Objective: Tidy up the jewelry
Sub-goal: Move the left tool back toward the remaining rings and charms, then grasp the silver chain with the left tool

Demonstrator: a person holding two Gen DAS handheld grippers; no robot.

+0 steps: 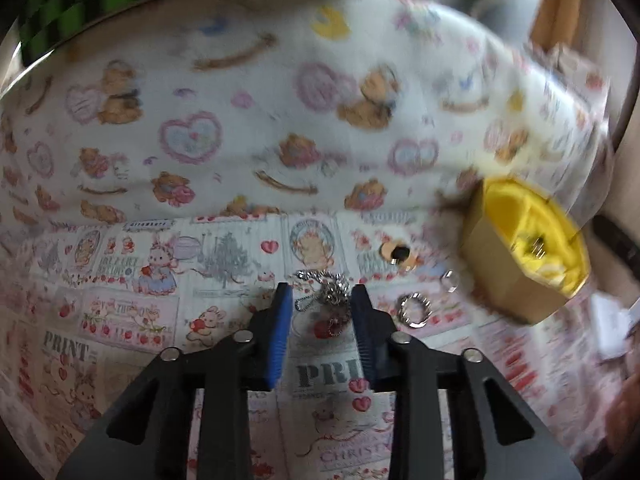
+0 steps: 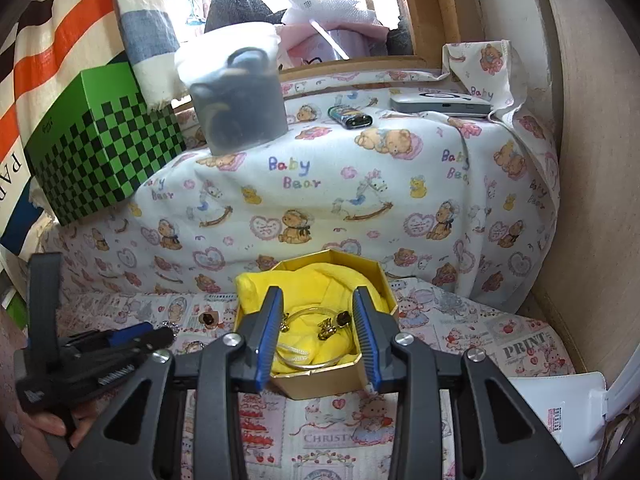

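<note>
Between the blue pads of the left hand-held gripper (image 1: 322,296) lies a silver ball chain (image 1: 328,294) on the printed counter (image 1: 120,312), untouched. Beyond the right hand-held gripper (image 2: 316,300), unclenched, sits the gold box (image 2: 320,380) holding earrings (image 2: 332,326).

Setting: a home, likely a bedroom corner or windowsill nook. Evidence: white nursery cloth printed with teddy bears and "Baby Bear" (image 2: 304,184) draped over a ledge; pink Christmas-print paper mat (image 2: 516,340); green-and-black checkered cardboard box (image 2: 100,152); cigarette lighter (image 2: 350,117); striped fabric (image 2: 148,20) by the window.
</note>
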